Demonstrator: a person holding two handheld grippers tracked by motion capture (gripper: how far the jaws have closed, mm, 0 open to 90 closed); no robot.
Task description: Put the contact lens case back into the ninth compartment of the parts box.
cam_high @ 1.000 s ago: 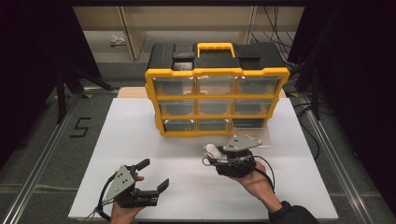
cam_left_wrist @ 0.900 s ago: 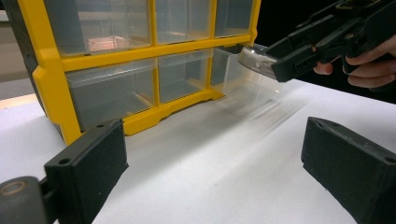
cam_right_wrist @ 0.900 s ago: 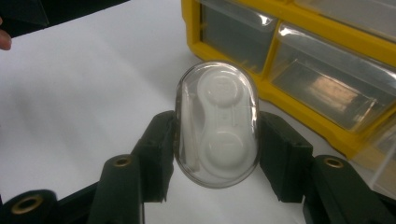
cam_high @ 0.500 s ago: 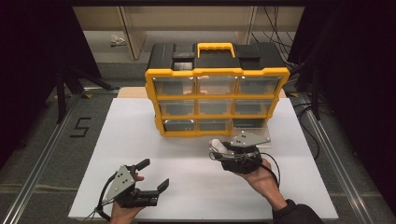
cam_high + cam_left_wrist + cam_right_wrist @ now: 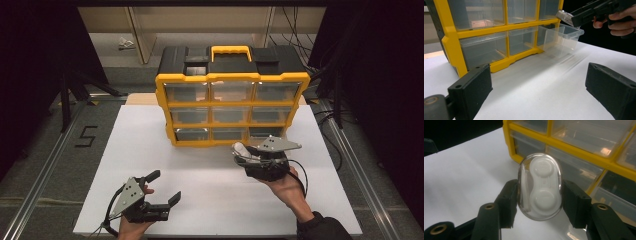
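In the right gripper view, the sides of the clear oval case point(image 5: 539, 187) are covered by the pads of the right gripper point(image 5: 539, 195), and what lies behind it is concealed. The pulled-out drawer point(image 5: 560, 40) is blurred in the left gripper view, and part of its rim is hidden by the gripper above it. The organizer point(image 5: 484, 27) is cut off at the top edge. Drawer contents cannot be determined.

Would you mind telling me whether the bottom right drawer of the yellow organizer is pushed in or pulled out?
Pulled out. In the left gripper view the clear drawer juts forward from the yellow organizer, while neighbouring drawers sit flush.
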